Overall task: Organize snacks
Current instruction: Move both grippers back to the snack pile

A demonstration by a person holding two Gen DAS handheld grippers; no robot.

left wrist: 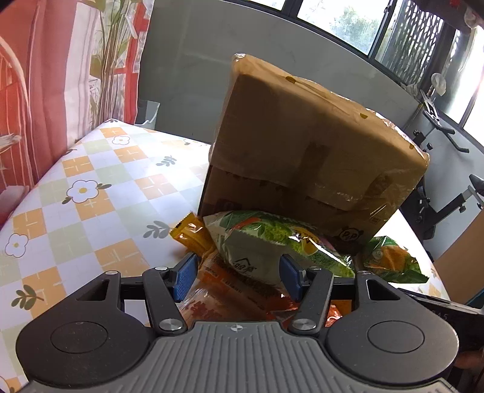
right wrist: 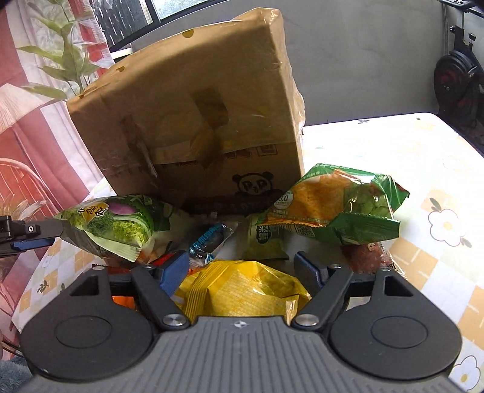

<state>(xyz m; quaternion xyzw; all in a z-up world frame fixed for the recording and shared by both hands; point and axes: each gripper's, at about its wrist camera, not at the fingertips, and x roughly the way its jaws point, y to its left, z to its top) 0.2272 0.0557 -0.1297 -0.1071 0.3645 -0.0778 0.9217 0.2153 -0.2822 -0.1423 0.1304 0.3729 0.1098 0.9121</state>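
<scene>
A grey wall point(left wrist: 187, 60) stands behind the counter point(left wrist: 90, 187), whose cloth is checked and flowered. A red patterned curtain point(left wrist: 39, 75) hangs left; bright windows point(left wrist: 341, 18) and an exercise bike point(right wrist: 456, 78) sit right.

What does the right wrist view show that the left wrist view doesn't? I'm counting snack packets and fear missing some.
Only the right wrist view shows the yellow packet between the right gripper fingers and a small blue packet. Only the left wrist view shows the orange sachet by the left gripper. Both show the cardboard box, the green vegetable bag and the green-orange bag.
</scene>
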